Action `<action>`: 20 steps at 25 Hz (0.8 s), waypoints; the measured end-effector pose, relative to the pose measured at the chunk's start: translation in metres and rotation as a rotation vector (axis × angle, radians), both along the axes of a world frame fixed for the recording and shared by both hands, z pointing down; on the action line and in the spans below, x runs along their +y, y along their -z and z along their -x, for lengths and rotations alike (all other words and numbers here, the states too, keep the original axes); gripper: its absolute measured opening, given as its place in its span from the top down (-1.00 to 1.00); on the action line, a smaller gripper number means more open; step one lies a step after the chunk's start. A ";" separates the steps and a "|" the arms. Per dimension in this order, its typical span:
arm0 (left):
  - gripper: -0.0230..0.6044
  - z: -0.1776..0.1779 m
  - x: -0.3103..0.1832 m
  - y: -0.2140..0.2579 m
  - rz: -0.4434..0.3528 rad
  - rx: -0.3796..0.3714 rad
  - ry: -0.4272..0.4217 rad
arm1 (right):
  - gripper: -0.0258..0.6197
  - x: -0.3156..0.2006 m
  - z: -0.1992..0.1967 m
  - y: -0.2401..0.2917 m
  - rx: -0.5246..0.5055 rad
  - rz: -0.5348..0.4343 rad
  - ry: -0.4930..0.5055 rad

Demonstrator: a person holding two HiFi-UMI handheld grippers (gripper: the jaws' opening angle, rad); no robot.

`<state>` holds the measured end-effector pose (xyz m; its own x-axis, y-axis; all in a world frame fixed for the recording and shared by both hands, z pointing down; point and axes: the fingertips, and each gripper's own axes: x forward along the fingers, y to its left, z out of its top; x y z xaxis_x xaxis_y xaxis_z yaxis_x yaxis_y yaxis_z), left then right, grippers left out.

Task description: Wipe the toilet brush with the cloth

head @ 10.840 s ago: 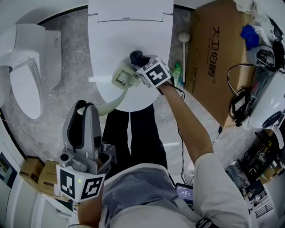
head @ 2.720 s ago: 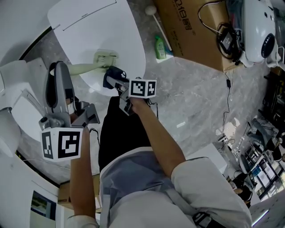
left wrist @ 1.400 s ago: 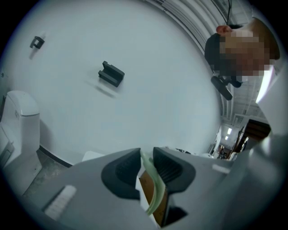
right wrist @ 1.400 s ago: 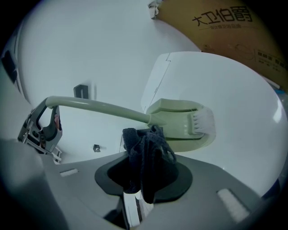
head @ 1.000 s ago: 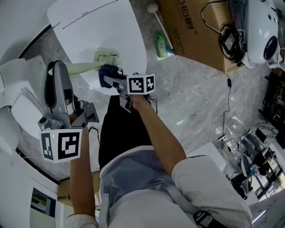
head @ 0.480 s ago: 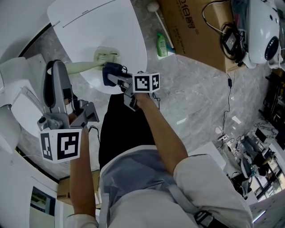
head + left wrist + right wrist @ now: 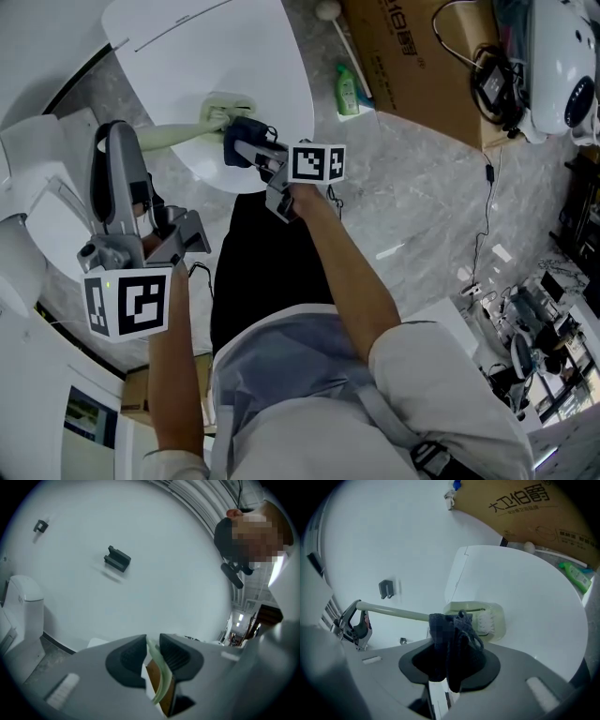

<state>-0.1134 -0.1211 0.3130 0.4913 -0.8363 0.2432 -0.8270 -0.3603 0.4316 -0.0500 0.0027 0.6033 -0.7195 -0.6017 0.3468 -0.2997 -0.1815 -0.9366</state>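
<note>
A pale green toilet brush [image 7: 228,108] is held level over the closed white toilet lid [image 7: 197,56]. Its handle [image 7: 169,137] runs left into my left gripper [image 7: 127,141], which is shut on it. In the left gripper view the green handle [image 7: 154,660] is pinched between the jaws. My right gripper [image 7: 251,153] is shut on a dark blue cloth [image 7: 242,142]. In the right gripper view the cloth [image 7: 452,637] presses against the handle [image 7: 393,612] just beside the bristled head [image 7: 486,620]. The left gripper [image 7: 355,624] shows at the handle's far end.
A cardboard box [image 7: 412,56] stands to the right of the toilet, with a green bottle [image 7: 347,89] and a white-headed stick [image 7: 328,13] beside it. A second toilet [image 7: 37,187] is at the left. Cables and devices [image 7: 487,75] lie at the far right. The person's dark trousers [image 7: 258,272] are below.
Over the last second my right gripper and the cloth have slid a little to the right along the handle, closer to the brush head. The left gripper still holds the handle.
</note>
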 end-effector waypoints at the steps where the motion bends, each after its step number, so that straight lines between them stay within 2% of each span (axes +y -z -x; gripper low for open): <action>1: 0.93 0.000 0.000 0.000 -0.001 0.000 0.001 | 0.58 0.000 0.000 -0.002 0.005 0.002 0.001; 8: 0.93 0.001 0.002 -0.001 -0.003 -0.006 0.007 | 0.58 0.000 -0.003 -0.018 0.045 0.026 0.000; 12: 0.93 -0.001 0.003 -0.001 -0.005 0.006 0.009 | 0.58 0.003 -0.007 -0.032 0.129 0.053 0.021; 16: 0.93 0.001 0.004 -0.001 -0.006 0.004 0.011 | 0.58 0.002 -0.008 -0.036 0.160 0.058 0.025; 20: 0.93 0.002 0.005 -0.001 -0.006 -0.007 0.015 | 0.58 0.004 -0.013 -0.041 0.344 0.039 0.091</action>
<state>-0.1156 -0.1158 0.3139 0.4773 -0.8450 0.2412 -0.8352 -0.3509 0.4234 -0.0372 0.0064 0.6440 -0.6063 -0.5225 0.5995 -0.6131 -0.1730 -0.7708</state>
